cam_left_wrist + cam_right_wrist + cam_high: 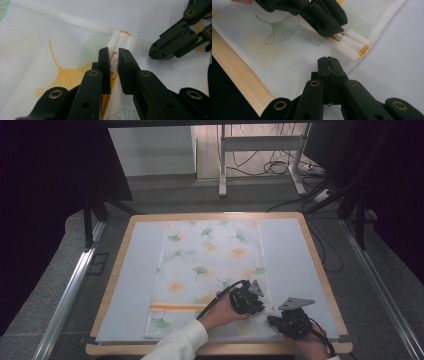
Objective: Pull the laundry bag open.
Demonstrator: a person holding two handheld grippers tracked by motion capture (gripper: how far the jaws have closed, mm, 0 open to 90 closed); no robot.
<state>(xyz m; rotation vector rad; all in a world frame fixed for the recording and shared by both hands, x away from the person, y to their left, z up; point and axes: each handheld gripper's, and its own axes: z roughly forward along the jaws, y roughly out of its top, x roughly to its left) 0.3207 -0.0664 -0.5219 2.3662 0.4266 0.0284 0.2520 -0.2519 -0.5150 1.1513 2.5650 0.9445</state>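
Note:
A white cloth (210, 270) printed with green and yellow ginkgo leaves lies flat on the table, an orange stripe near its front end. My left gripper (261, 309) is at the cloth's front right corner. In the left gripper view its jaws (113, 53) stand nearly together, pinching a raised fold of the white hem by the orange stripe. My right gripper (272, 319) sits just right of it at the cloth's edge. Its jaws (328, 61) are shut over the hem, and I see nothing held between them. The left gripper (329, 28) also appears there, pressed down on the cloth (294, 52).
The cloth rests on a pale blue mat (135, 285) on a table with a wooden rim (107, 295). The rim (237, 77) runs close to the grippers. Metal rails and cables lie on the floor around the table.

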